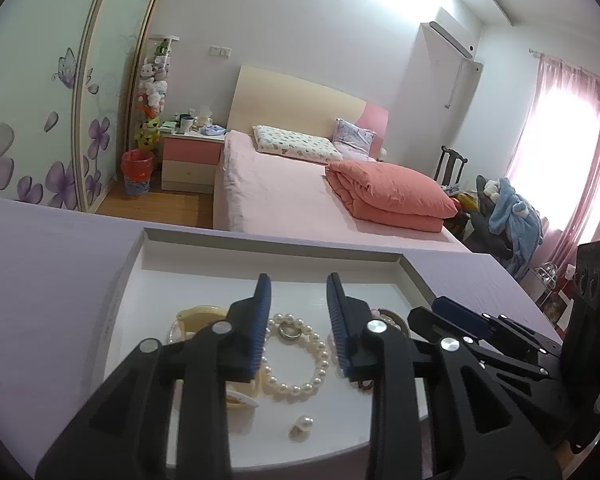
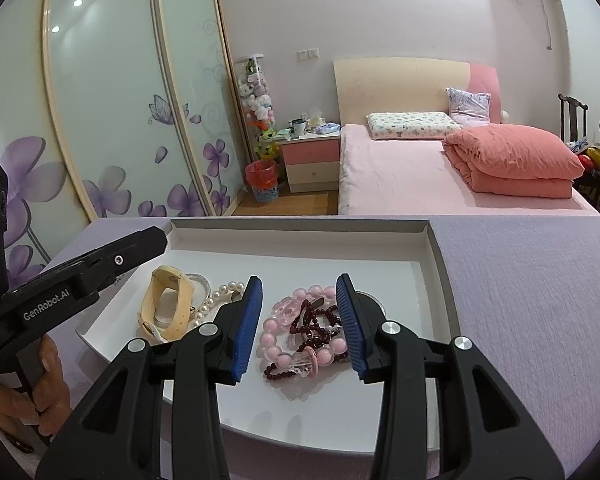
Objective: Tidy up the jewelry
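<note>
Pink bead bracelet (image 2: pixel 300 340) lies knotted with dark-red bead strand (image 2: pixel 314 326) in shallow white tray (image 2: pixel 300 228). My right hand-held gripper (image 2: pixel 300 324), fingers apart, straddles both; closing risks lifting the tangle. Left hand-held gripper (image 1: pixel 298 320) gapes over white pearl bracelet (image 1: pixel 300 360).

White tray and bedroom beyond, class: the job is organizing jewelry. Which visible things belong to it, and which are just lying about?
Belongs to the job:
white tray
pearl bracelet
ring
pink bead bracelet
dark red beads
cream wristband
left gripper
right gripper

Just lying about:
folded quilt
red bin
plush toys
</note>
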`<state>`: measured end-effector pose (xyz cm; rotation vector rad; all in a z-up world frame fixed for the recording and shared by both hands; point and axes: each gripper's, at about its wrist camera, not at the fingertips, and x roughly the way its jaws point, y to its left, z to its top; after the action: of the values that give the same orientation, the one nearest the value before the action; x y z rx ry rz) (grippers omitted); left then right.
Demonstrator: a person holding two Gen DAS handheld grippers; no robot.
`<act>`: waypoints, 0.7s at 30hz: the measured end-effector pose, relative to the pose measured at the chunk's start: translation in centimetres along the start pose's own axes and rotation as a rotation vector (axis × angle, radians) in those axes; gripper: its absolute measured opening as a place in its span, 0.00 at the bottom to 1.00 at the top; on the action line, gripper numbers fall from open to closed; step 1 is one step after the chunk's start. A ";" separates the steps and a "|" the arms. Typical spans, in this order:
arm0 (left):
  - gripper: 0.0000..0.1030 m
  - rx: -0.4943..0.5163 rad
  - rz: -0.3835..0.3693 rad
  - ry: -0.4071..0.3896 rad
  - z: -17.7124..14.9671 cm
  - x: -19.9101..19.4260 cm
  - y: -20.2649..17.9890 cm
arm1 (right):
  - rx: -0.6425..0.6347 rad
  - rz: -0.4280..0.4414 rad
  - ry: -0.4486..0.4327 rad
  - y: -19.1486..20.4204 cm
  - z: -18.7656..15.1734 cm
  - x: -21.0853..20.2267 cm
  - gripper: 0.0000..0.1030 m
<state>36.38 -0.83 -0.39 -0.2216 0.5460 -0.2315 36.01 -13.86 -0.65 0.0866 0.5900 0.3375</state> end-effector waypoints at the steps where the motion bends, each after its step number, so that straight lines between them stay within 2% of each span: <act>1: 0.33 -0.002 0.003 -0.001 0.0 -0.2 -0.1 | -0.001 -0.003 -0.001 0.1 0.0 0.0 0.39; 2: 0.35 -0.004 0.007 -0.002 0.0 -0.4 0.1 | -0.004 -0.008 -0.003 0.0 0.0 -0.2 0.40; 5: 0.44 -0.007 0.018 -0.013 -0.3 -2.0 0.7 | -0.014 -0.026 -0.014 0.2 0.0 -1.2 0.53; 7: 0.50 -0.005 0.030 -0.028 -0.4 -3.5 1.1 | -0.017 -0.032 -0.017 0.4 -0.2 -2.0 0.55; 15: 0.85 -0.003 0.089 -0.082 -2.9 -10.5 3.3 | -0.001 -0.020 -0.026 1.3 -2.3 -6.7 0.81; 18: 0.92 0.018 0.108 -0.104 -4.1 -12.7 3.5 | 0.000 -0.029 -0.038 1.8 -3.4 -8.7 0.90; 21: 0.96 0.048 0.130 -0.134 -5.8 -14.9 3.1 | 0.000 -0.040 -0.043 2.5 -4.3 -10.0 0.92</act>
<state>21.38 5.39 1.21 -0.1534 0.4200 -0.1021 25.08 -14.97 1.57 0.0823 0.5489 0.2965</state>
